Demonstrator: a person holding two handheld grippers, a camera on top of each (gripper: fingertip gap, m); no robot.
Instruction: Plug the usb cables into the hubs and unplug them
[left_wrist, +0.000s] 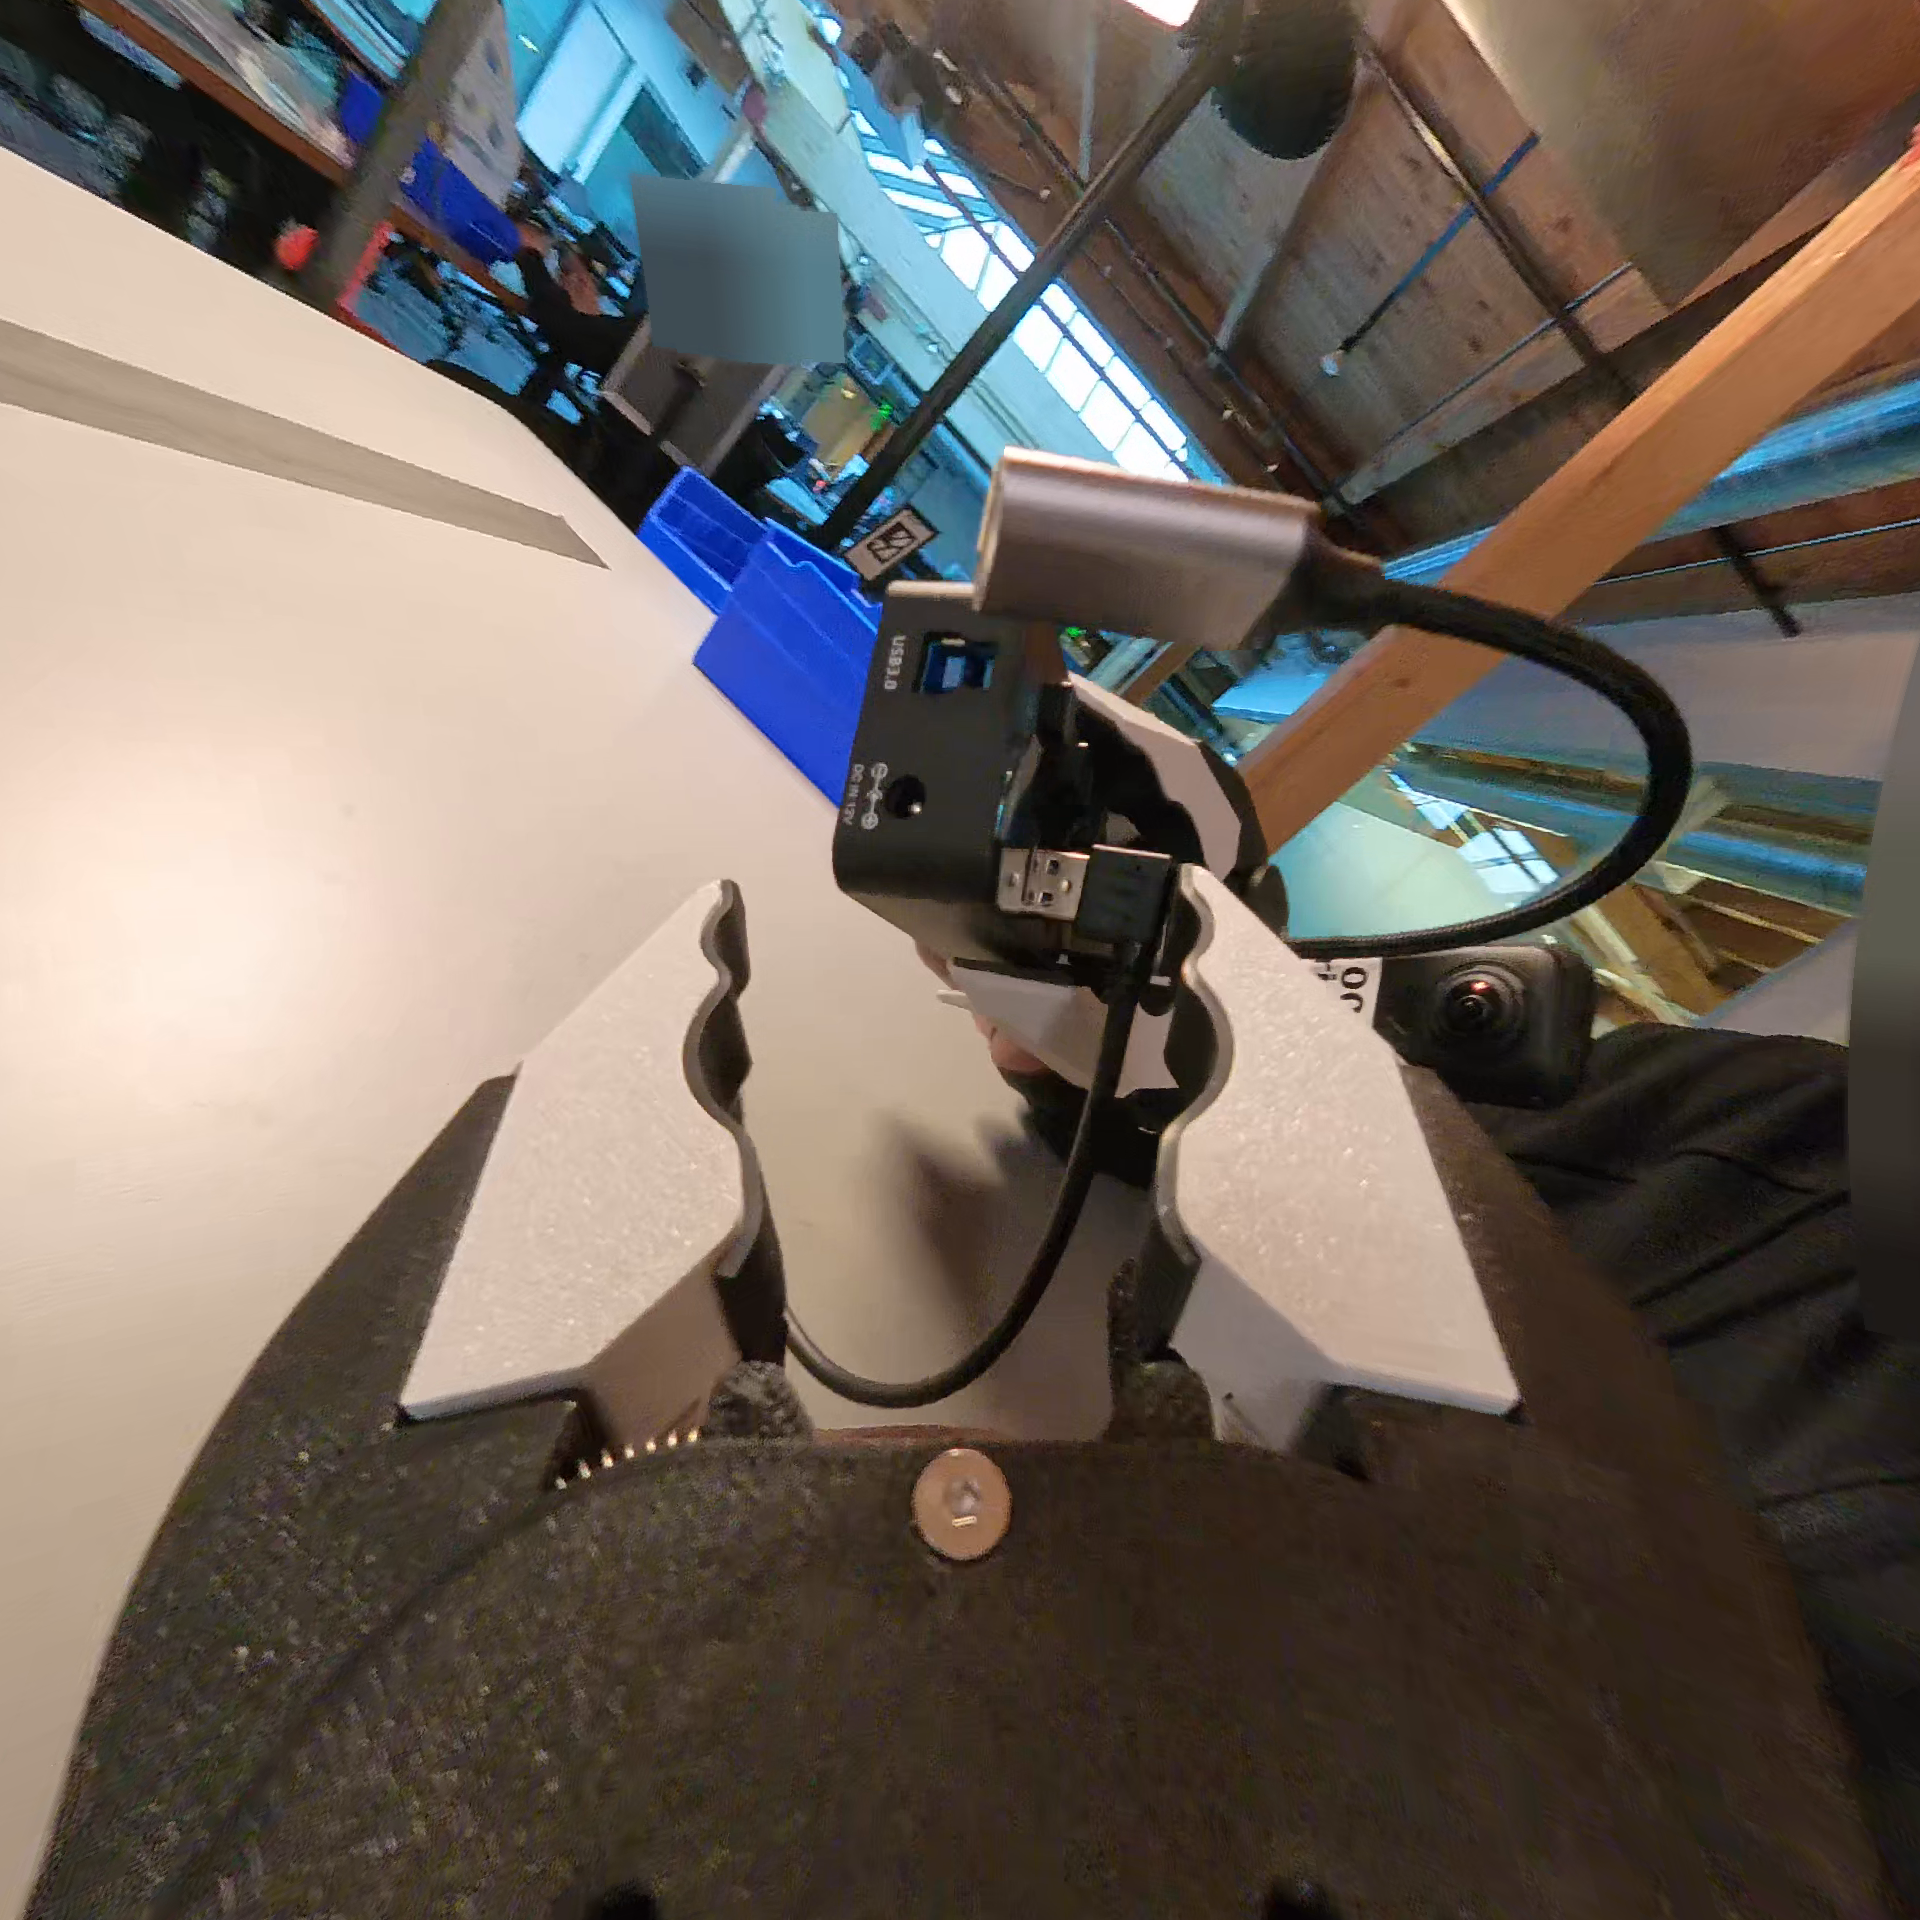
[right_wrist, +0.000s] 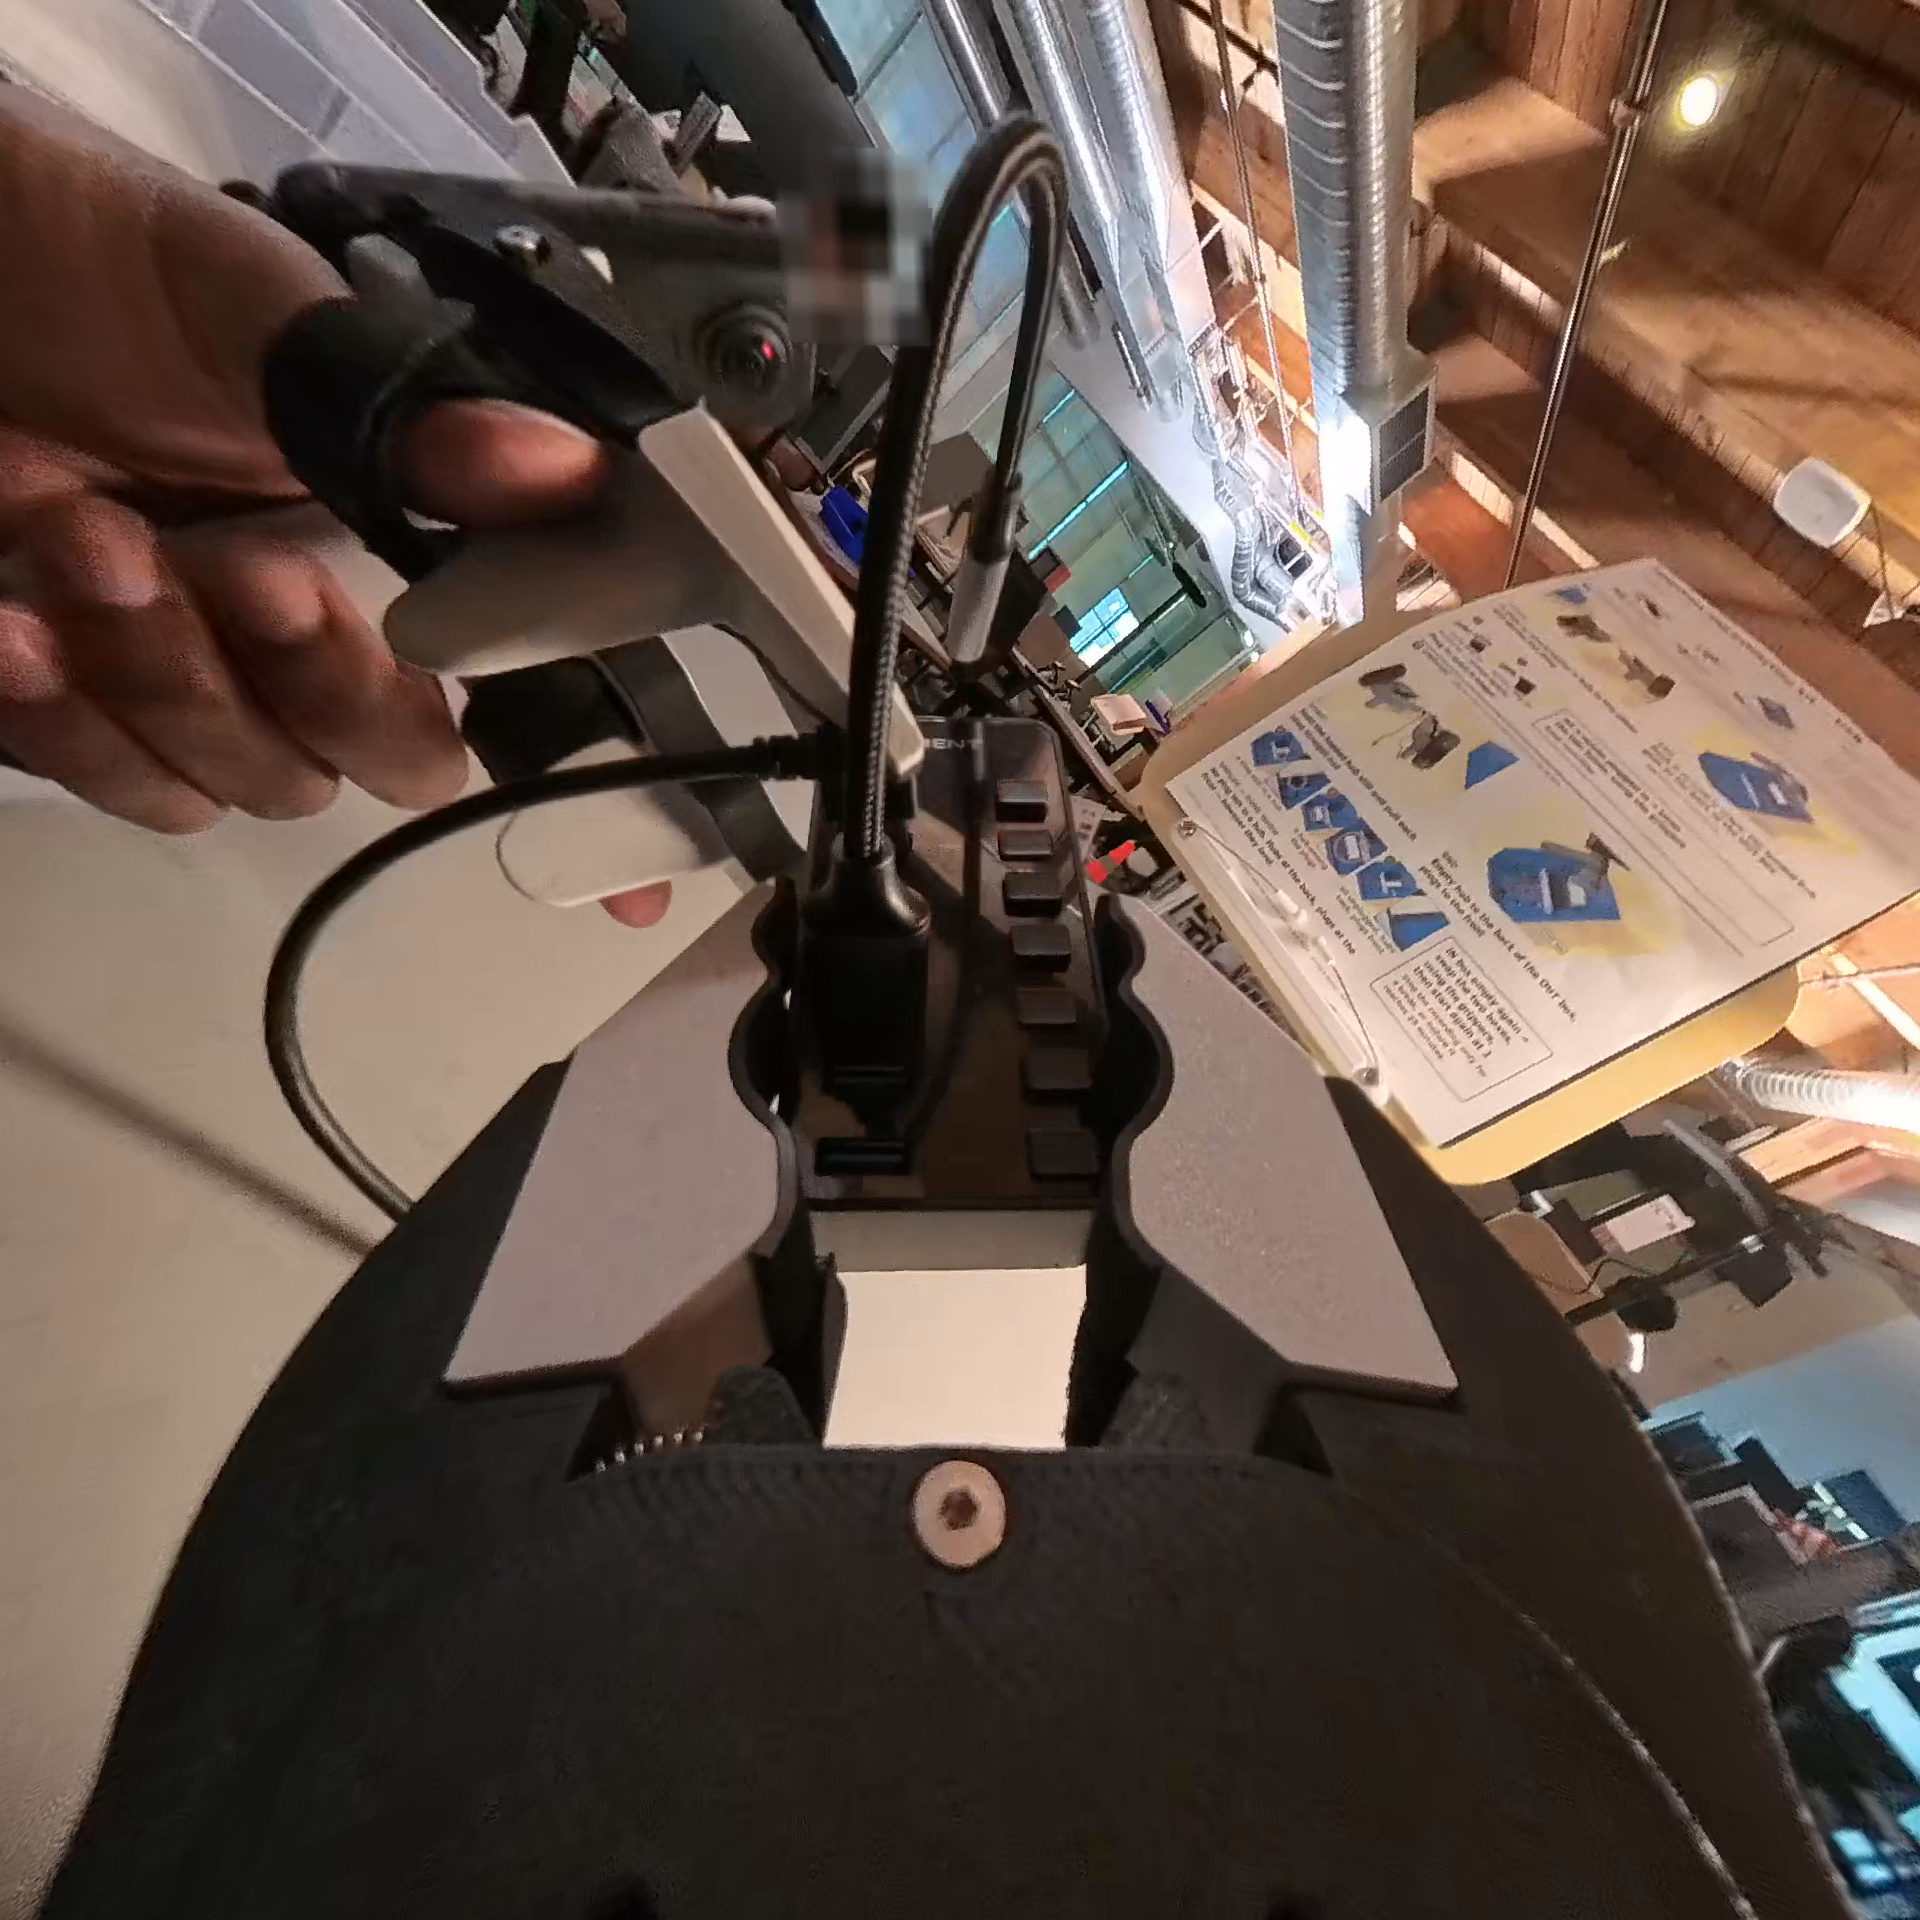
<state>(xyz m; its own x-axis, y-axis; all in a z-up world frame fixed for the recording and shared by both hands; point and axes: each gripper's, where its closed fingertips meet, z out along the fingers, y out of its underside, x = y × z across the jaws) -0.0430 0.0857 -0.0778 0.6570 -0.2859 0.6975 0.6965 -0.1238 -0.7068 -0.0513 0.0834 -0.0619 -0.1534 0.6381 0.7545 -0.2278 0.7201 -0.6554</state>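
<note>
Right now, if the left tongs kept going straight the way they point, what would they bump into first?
Probably the thin black cable's USB plug at the black hub, which the right tongs hold up. The left tongs are open, with the plug near their right finger; depth is unclear.

My bench (left_wrist: 260, 831) is a pale grey-white top with a darker seam running across it. Two blue plastic bins (left_wrist: 779, 634) sit side by side on its far edge, touching one another.
</note>
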